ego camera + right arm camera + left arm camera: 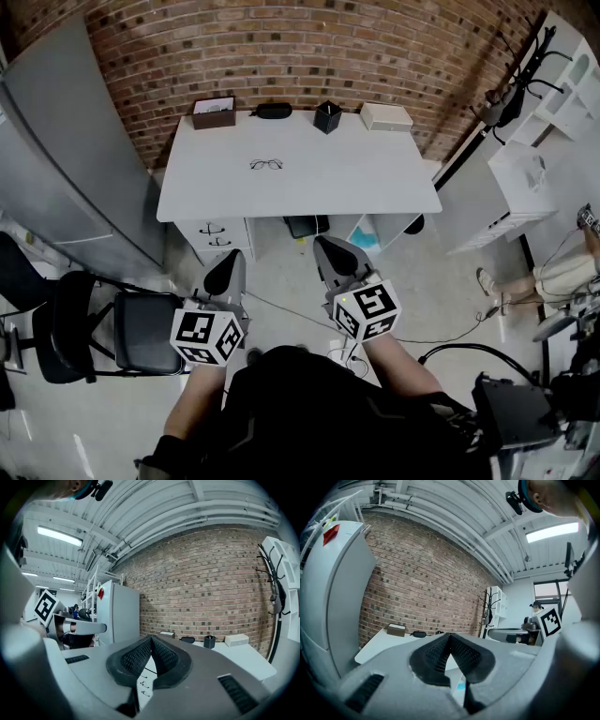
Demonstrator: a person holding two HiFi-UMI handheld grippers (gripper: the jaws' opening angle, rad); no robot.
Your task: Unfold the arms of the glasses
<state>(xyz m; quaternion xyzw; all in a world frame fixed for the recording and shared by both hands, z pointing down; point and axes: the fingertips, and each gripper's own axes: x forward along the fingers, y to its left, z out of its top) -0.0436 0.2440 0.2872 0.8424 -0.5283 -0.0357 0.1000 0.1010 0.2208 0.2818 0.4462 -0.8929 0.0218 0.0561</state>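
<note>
Progress on the task is judged nil; the glasses (266,165) lie on the white bench (328,187), left of its centre, with nothing touching them; whether their arms are folded is too small to tell. The left tool (225,274) and the right tool (330,253) are held side by side over the floor (450,300), well apart from the bench; on each, the ribbed pads meet at the tips, jaws together, nothing between them. Remaining work, as judged: approach the bench, steady the frame with one tool, swing out each arm with the other.

Bench surface: flat, matt white, mostly bare; along its far edge stand a brown box (214,112), a dark case (273,111), a black cup (327,116) and a white box (386,116); a drawer unit (217,234) sits beneath. Room: brick wall (309,47) behind the bench; grey cabinet (66,159) to the left; black chair (141,333) near the left tool; white shelving (539,159) to the right.
</note>
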